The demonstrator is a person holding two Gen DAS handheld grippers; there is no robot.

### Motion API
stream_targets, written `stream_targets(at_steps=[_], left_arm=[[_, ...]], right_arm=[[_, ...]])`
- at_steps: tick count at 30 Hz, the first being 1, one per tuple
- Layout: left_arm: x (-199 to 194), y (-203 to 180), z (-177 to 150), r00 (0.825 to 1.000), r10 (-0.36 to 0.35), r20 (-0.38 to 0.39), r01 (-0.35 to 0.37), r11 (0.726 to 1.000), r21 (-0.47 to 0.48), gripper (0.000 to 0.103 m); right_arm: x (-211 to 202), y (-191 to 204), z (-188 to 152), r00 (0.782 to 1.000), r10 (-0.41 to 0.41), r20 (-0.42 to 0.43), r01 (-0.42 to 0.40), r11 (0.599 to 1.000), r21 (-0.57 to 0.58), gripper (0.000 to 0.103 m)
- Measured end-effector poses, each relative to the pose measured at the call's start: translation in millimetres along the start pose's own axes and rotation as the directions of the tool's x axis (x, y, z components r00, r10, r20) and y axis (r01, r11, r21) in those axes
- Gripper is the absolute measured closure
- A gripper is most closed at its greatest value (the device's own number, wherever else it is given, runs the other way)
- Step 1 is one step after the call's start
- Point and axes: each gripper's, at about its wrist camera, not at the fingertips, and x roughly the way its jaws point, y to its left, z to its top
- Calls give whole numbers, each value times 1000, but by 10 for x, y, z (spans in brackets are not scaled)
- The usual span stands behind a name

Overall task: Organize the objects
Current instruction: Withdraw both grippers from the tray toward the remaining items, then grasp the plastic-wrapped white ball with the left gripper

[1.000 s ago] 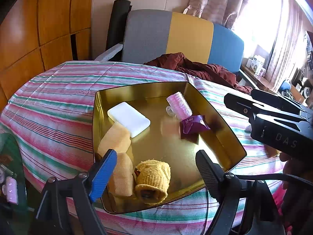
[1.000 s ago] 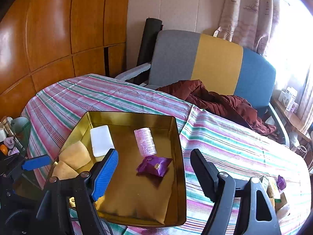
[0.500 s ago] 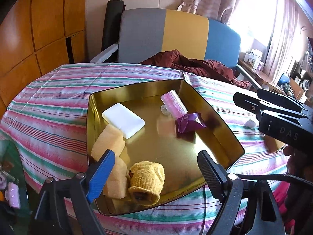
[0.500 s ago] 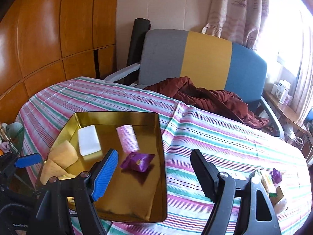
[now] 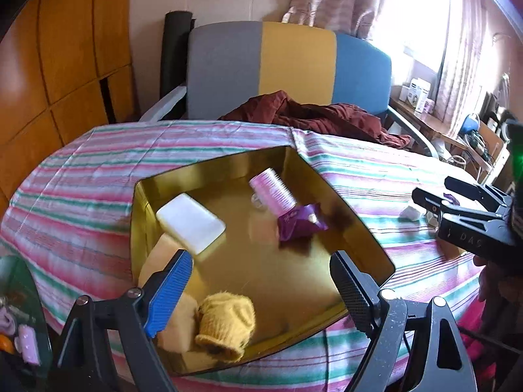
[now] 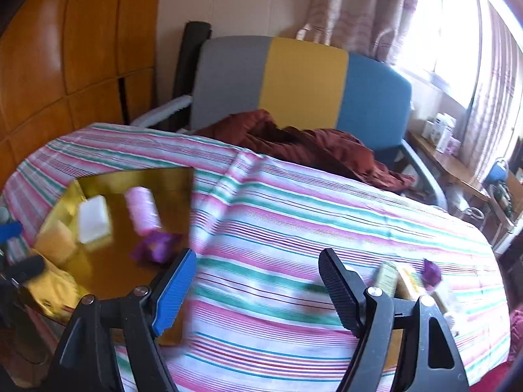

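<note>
presently, both the left gripper point(image 5: 258, 290) and right gripper point(image 6: 258, 290) hang released and empty. gold tray point(image 5: 356, 228) holds sorted items; loose packets point(image 6: 405, 277) lie well right of the tray, probably the next pickup, needing a rightward reach.

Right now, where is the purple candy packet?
In the left wrist view, the purple candy packet lies inside the gold tray, on its right side, just in front of the pink hair roller.
</note>
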Motion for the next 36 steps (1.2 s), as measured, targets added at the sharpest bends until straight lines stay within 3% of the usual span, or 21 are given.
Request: stream_targets(at_steps=[7, 13, 18, 25, 32, 36], left_arm=[[56, -395, 212, 997, -70, 23, 68, 993, 93, 16], [211, -862, 365, 990, -141, 11, 137, 974, 179, 16], [366, -1277, 448, 983, -182, -8, 178, 951, 252, 16], [678, -1744, 546, 969, -236, -66, 245, 927, 284, 17], [1075, -2150, 639, 950, -277, -146, 308, 908, 283, 23], [1309, -2397, 647, 945, -273, -180, 318, 896, 311, 23]], right_arm=[[92, -905, -143, 985, -160, -60, 164, 984, 64, 25], [93, -1858, -333, 959, -263, -109, 283, 914, 290, 20], [74, -2418, -580, 969, -204, -137, 246, 797, 552, 20], [49, -2728, -787, 980, -131, -153, 201, 671, 714, 20], [49, -2766, -814, 984, -115, -138, 180, 654, 735, 20], [16, -2894, -889, 986, -113, -121, 165, 602, 781, 20]])
